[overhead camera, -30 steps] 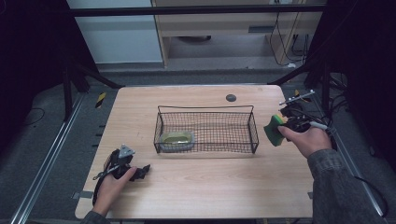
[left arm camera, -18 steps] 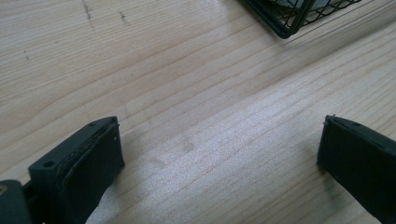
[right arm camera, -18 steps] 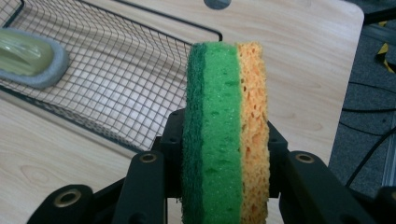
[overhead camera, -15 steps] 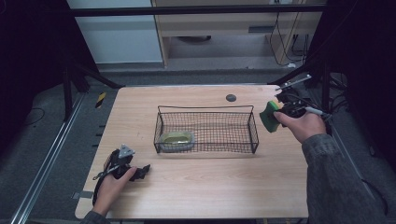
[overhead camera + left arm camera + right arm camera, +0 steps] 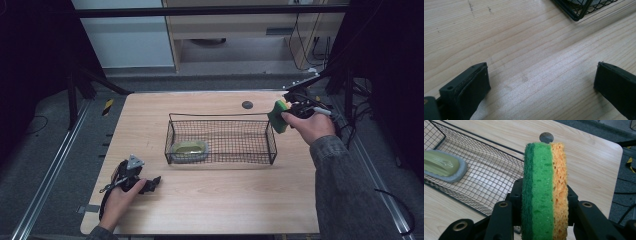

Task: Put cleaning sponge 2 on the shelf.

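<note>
The right gripper [image 5: 286,114] clamps the sponge [image 5: 545,190] on edge, just right of the basket [image 5: 270,142]. Too low a swing could snag that wire rim. The left gripper [image 5: 150,184] rests open near-left.

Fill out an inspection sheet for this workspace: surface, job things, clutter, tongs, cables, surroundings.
Surface: wooden table, bare pale boards with a dark round hole near the far edge.
Job's things: green and yellow sponge, held on edge above the table off the basket's right end; wire basket mid-table; grey-edged green scrubber lying in its left end.
Clutter: nothing seen.
Tongs: left tongs open over bare wood, near the table's front left corner; right tongs shut on the sponge.
Cables: dark leads trail from the right tongs; more hang behind the table.
Surroundings: dark frame, grey floor, cabinet behind.
</note>
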A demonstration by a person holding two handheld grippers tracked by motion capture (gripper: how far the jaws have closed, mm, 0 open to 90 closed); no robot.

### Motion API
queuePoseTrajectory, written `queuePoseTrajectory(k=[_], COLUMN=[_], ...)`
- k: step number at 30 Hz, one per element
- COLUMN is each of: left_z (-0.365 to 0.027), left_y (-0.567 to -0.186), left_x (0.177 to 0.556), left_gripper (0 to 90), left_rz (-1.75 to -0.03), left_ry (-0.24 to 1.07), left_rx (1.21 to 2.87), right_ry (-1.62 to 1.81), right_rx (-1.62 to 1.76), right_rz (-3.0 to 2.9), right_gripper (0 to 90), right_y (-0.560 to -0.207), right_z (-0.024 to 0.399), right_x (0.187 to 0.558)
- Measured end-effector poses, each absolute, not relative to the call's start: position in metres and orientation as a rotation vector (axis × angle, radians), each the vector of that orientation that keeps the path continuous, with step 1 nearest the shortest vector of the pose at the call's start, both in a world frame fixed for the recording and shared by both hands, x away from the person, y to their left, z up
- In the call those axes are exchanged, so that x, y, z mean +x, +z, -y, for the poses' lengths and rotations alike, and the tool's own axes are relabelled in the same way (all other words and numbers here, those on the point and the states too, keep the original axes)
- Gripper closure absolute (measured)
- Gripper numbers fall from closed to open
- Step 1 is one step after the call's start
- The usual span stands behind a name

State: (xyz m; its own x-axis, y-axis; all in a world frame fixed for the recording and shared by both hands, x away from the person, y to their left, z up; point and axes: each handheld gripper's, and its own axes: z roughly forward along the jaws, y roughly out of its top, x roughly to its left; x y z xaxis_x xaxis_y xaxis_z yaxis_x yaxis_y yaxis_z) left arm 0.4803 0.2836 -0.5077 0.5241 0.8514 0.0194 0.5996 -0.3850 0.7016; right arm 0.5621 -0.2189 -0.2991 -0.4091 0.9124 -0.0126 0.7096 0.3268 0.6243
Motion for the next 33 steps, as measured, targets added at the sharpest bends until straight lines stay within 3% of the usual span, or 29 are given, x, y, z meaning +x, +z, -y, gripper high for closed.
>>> queuePoseTrajectory(k=[33], left_z=[-0.284], left_y=[-0.509], left_x=[0.481], left_gripper=[0.0], left_rz=[-1.166], left_ry=[0.514], left_rx=[2.11], right_ry=[0.725], right_rx=[1.456], right_rz=[-2.326], right_gripper=[63.7], right_y=[-0.364], right_z=[0.197], right_x=[0.607])
